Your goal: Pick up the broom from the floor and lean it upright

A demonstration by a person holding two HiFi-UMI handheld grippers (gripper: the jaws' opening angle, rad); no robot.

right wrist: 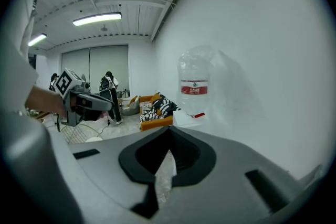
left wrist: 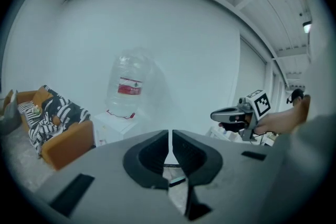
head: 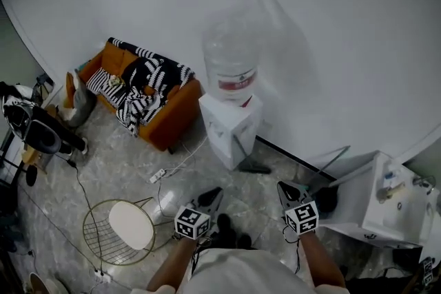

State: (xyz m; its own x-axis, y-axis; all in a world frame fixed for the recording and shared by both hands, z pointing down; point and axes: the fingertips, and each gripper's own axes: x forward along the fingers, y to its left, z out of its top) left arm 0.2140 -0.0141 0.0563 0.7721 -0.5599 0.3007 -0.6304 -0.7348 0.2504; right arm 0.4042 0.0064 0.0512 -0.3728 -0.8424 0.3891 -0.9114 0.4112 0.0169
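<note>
- Your left gripper [head: 216, 193]: jaws pressed together, empty.
- Your right gripper [head: 282, 188]: jaws pressed together, empty.
- Broom [head: 353, 175]: just beside your right gripper, handle leaning on the white cabinet [head: 386, 211], dark head down.

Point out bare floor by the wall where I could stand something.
Free: floor by the wall between the dark object at the water dispenser's foot and the rod leaning by the white cabinet. Crowded: the left, with sofa, power strip, cable and wire chair.
</note>
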